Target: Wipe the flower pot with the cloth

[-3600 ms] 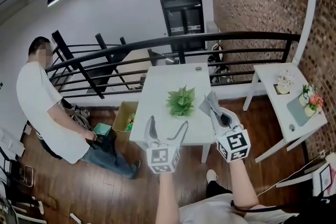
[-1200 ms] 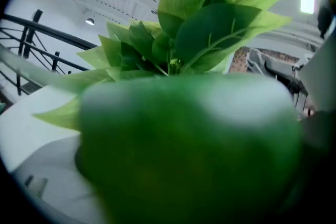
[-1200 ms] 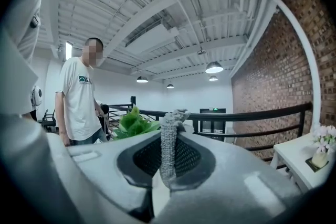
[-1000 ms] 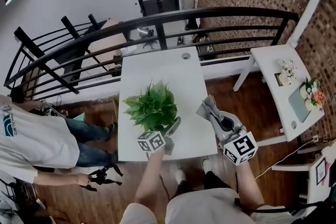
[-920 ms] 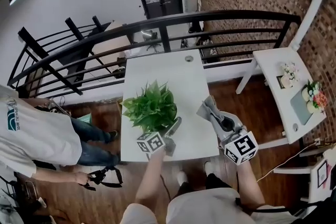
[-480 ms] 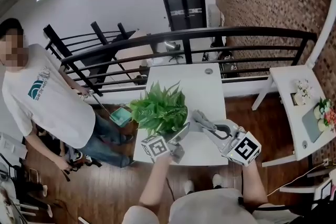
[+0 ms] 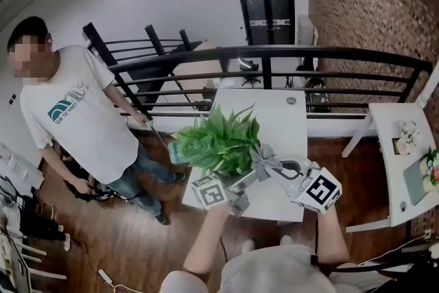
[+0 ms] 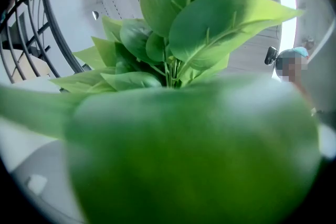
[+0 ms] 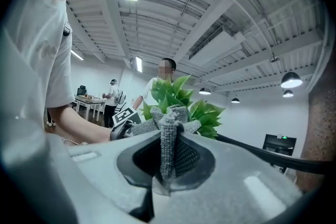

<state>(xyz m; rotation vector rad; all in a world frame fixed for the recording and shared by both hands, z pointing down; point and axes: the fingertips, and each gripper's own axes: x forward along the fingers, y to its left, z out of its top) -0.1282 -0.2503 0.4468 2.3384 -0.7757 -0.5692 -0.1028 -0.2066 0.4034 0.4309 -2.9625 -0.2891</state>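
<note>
A leafy green plant point(image 7: 219, 139) is held up above the white table point(image 7: 278, 113); its pot is almost wholly hidden under the leaves and my left gripper point(image 7: 236, 183). That gripper, with its marker cube point(image 7: 209, 192), grips at the plant's base. In the left gripper view a blurred leaf point(image 8: 194, 160) covers the jaws. My right gripper point(image 7: 276, 165) is shut on a grey knitted cloth point(image 7: 263, 157), whose bunched end reaches the plant's right side. The right gripper view shows the cloth point(image 9: 170, 123) pinched between the jaws of the right gripper point(image 9: 167, 162), with the plant point(image 9: 181, 94) just beyond.
A person in a white T-shirt point(image 7: 75, 116) stands at the left near the table. A black railing point(image 7: 288, 51) runs behind it. A second white table point(image 7: 405, 147) with flowers stands at the right by the brick wall. The floor is wooden.
The plant has risen off the table with my left gripper. My right gripper has swung left, bringing the cloth up to the plant. The person has come into view at the left.
</note>
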